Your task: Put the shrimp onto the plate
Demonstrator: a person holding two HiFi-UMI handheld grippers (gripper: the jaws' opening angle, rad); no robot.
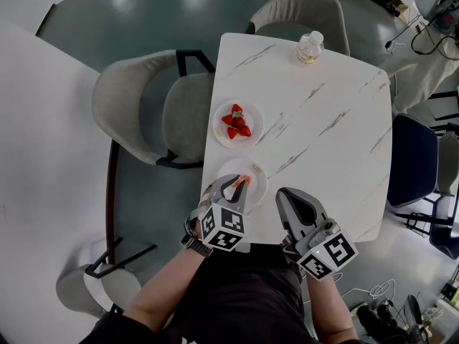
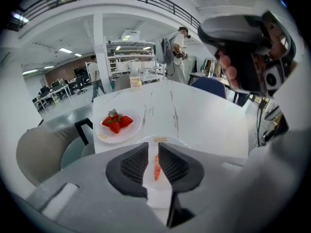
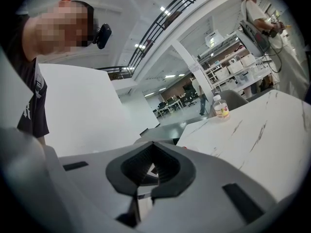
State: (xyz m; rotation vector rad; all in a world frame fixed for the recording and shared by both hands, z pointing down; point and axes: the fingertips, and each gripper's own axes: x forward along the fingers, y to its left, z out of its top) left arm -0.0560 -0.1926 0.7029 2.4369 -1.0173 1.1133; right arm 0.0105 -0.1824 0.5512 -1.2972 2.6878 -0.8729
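Observation:
A thin orange shrimp (image 2: 157, 167) lies in the narrow gap between the pads of my left gripper (image 2: 153, 147), close against the right pad, with white showing on its other side. Under it is a small white plate (image 2: 167, 141) at the near left edge of the marble table (image 1: 323, 142). From the head view the left gripper (image 1: 233, 186) hangs over that plate (image 1: 258, 186), jaws slightly apart, open, with the shrimp (image 1: 244, 181) at its tips. My right gripper (image 1: 288, 201) sits low at the table's near edge, shut and holding nothing; its pads (image 3: 146, 160) meet.
A second white plate (image 1: 221, 113) holding strawberries (image 1: 237, 122) stands further along the left edge. A water bottle (image 1: 309, 48) is at the far edge. Grey chairs (image 1: 136, 113) flank the table at left and far end, and a dark blue chair (image 1: 412, 160) at right.

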